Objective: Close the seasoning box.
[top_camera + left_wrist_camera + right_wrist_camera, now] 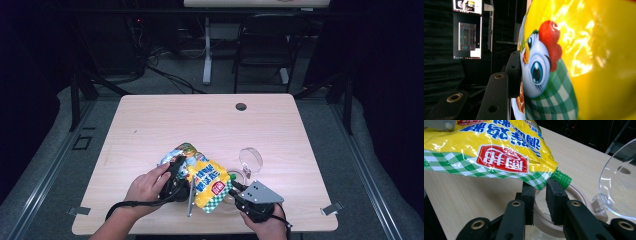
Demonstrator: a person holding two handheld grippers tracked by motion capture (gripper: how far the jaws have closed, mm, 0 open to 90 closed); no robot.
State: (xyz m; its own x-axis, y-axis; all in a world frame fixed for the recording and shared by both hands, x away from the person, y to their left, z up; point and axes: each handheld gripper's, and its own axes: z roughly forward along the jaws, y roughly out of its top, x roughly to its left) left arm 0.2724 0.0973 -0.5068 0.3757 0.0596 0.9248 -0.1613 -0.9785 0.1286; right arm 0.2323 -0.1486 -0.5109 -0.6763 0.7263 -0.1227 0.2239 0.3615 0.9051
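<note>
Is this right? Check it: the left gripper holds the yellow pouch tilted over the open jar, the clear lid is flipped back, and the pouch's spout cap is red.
One detail is wrong: the spout cap is green, not red, as the right gripper view shows. The rest stands: the left gripper holds the yellow pouch tilted over the open jar, whose clear lid is flipped back.

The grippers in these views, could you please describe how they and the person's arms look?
Both grippers are black. The right gripper carries a grey three-cornered plate on top; the right gripper view shows linked arms with brass-coloured rivets and blocky black pads. A black cable trails from the left gripper past the wrist. Both forearms are bare, with no sleeves showing.
</note>
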